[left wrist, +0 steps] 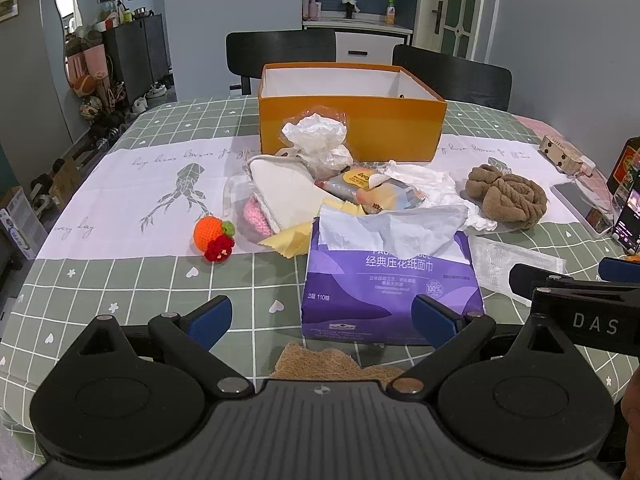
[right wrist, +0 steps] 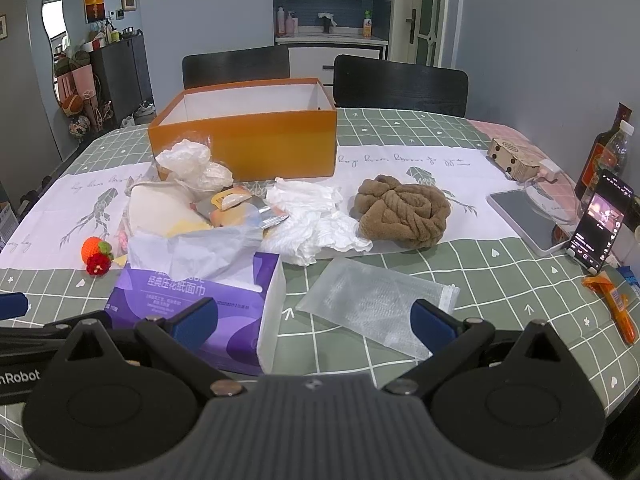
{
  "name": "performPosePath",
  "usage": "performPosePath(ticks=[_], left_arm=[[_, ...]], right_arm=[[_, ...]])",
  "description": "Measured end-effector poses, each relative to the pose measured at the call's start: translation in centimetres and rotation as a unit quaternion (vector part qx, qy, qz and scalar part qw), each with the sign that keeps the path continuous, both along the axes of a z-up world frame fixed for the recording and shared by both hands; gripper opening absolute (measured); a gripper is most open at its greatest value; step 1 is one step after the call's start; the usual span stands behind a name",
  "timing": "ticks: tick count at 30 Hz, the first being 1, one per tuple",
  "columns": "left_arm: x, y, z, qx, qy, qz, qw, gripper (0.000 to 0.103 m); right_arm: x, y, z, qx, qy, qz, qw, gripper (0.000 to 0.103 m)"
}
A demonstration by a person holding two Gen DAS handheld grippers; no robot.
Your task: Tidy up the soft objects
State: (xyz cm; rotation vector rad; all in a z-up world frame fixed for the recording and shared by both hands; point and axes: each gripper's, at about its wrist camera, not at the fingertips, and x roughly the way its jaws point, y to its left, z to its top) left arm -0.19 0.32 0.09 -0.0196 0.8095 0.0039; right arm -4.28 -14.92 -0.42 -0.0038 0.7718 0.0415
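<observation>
In the left wrist view the left gripper (left wrist: 322, 314) fills the bottom of the frame, fingers spread wide and holding nothing, with the purple tissue pack (left wrist: 390, 280) at centre just above it. In the right wrist view the right gripper (right wrist: 316, 314) is likewise wide apart and empty. The soft things lie mid-frame: a brown towel (right wrist: 404, 210), crumpled white paper (right wrist: 316, 220) and a knitted orange (right wrist: 96, 254), all below the orange box (right wrist: 248, 136).

I see the orange box (right wrist: 244, 142) standing open, white inside. Against its front wall lies a crumpled plastic bag (right wrist: 192, 166); nearer me, a purple tissue pack (right wrist: 192, 304) — one sheet pulled up. Right of the box's front, apart, sits a bunched brown towel (right wrist: 404, 210).
</observation>
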Motion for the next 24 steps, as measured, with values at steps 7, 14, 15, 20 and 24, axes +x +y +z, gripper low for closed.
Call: performPosePath(ticks=[7,14,15,20,24], left_arm=[[-0.25,0.14,0.09,-0.002,0.000,0.001,1.0000,0.103],[-0.55,0.28,0.33,-0.001,-0.004,0.001,1.0000,0.103],[-0.53,0.28,0.30,-0.001,-0.004,0.001,1.0000,0.103],[-0.53,0.27,0.32,-0.001,-0.004,0.001,1.0000,0.103],[-0.58,0.34,0.25,-0.002,-0.003,-0.001,1.0000,0.103]], right_arm=[[-0.03,-0.02,-0.01,-0.001,0.000,0.000,1.000,0.100],[-0.29,0.10,0.25,-0.002,-0.005,0.002,1.000,0.100],[-0.31,0.12,0.27,-0.002,-0.005,0.002,1.000,0.100],[-0.46,0.22,0.27,-0.004,-0.006,0.003,1.000,0.100],[-0.55,0.36,0.27,-0.005,-0.006,0.006,1.000,0.100]])
